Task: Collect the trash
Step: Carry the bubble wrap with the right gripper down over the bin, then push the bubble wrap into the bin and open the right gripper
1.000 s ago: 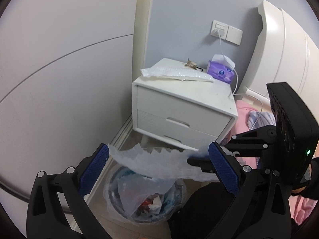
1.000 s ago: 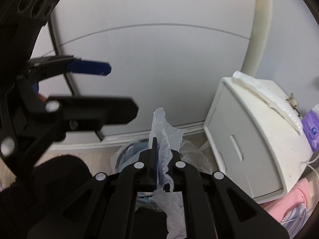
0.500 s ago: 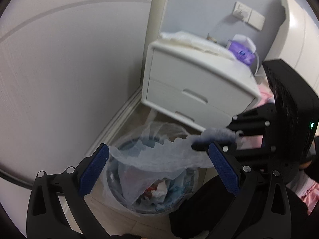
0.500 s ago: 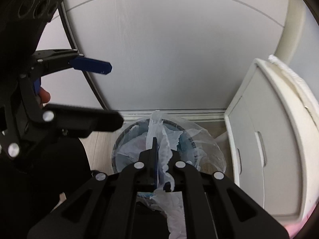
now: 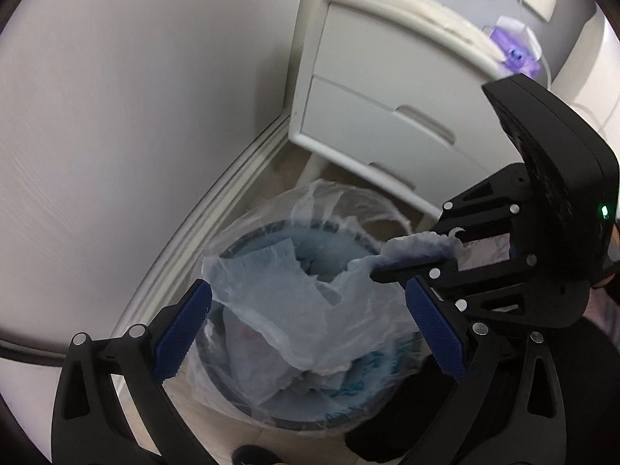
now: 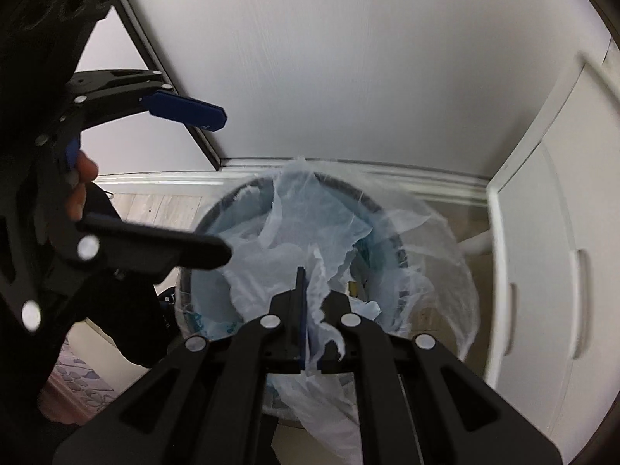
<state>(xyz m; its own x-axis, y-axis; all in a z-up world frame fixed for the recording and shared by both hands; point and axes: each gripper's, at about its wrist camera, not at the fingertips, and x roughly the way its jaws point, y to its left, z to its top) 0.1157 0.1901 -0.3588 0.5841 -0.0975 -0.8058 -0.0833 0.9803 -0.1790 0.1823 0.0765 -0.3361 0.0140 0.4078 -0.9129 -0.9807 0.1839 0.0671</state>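
Note:
My right gripper (image 6: 306,302) is shut on a thin clear plastic wrapper (image 6: 314,244) and holds it over the round trash bin (image 6: 217,209) lined with a clear bag. In the left wrist view the right gripper (image 5: 410,267) pinches one end of the wrapper (image 5: 286,302), which hangs across the bin (image 5: 271,422) mouth. My left gripper (image 5: 310,333) is open and empty, its blue pads (image 5: 182,333) on either side of the hanging wrapper, just above the bin. Crumpled trash lies inside the bin.
A white two-drawer nightstand (image 5: 387,89) stands just behind the bin, with a purple tissue pack (image 5: 519,50) on top. A pale wall and baseboard (image 5: 217,209) run along the left. The nightstand side (image 6: 550,209) is at the right.
Both grippers have dropped lower and tilted down toward the bin. The wrapper now hangs just over the bin mouth. The right gripper stays shut on it; the left stays open.

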